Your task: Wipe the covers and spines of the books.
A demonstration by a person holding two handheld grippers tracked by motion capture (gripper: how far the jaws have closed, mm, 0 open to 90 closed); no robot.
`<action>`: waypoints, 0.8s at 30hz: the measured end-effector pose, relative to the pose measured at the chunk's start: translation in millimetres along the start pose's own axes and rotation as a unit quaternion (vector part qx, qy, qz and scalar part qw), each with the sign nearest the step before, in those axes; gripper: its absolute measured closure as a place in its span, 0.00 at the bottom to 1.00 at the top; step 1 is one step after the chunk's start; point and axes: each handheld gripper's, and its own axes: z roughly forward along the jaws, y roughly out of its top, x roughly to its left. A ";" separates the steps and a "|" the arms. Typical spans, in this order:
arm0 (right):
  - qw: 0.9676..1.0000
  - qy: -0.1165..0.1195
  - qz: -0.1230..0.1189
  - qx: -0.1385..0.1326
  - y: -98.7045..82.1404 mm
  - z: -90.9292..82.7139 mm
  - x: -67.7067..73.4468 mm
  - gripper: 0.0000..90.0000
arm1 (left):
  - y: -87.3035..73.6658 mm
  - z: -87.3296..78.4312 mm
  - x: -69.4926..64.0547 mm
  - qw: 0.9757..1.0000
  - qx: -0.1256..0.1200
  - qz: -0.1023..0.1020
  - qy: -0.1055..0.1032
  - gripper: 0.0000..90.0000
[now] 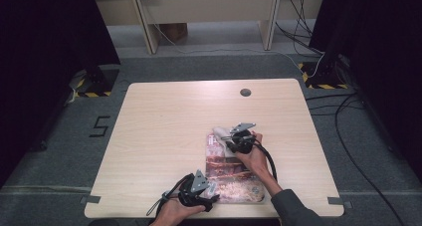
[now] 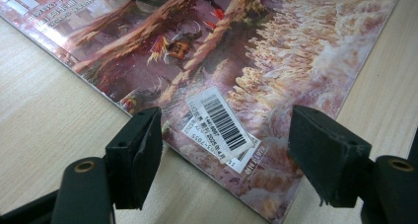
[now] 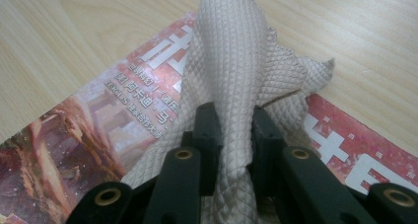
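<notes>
- Right hand-held gripper (image 3: 231, 135): jaws drawn close together and clamped on a fold of the cloth (image 3: 241, 71). The fabric bunches up between the two pads and rises beyond them.
- Cloth: beige, with a diamond-quilted weave. It rests on the far end of the magazine (image 3: 98, 130), with one corner hanging past the magazine's edge onto the counter (image 3: 74, 31).
- High view: the right hand-held gripper (image 1: 230, 138) sits over the magazine's (image 1: 234, 178) far end, with the cloth (image 1: 219, 133) at its tips.
- Left hand-held gripper (image 2: 224, 150): jaws wide apart, gripping nothing. They straddle the near corner of the magazine (image 2: 276, 61), just beside the barcode label (image 2: 222, 123); whether the pads touch the cover cannot be told.
- Magazine: lies flat on the counter (image 1: 164, 126), toward its near right part.
- Containers: none in use.
</notes>
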 end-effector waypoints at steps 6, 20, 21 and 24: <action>1.000 -0.028 0.013 -0.002 0.0 -0.8 -13.9 0.86 | 0.0 0.0 0.1 1.000 0.000 0.001 0.000 0.32; 1.000 -0.016 0.003 0.000 12.3 11.5 -3.4 0.86 | 0.4 0.0 -0.1 1.000 0.001 0.003 -0.001 0.32; 1.000 -0.016 0.003 0.000 12.3 11.5 -3.4 0.86 | 0.7 0.0 -0.1 1.000 0.001 0.004 -0.001 0.32; 1.000 -0.011 -0.002 -0.001 14.8 14.2 -1.1 0.86 | 0.5 0.1 0.2 1.000 0.001 0.003 -0.002 0.32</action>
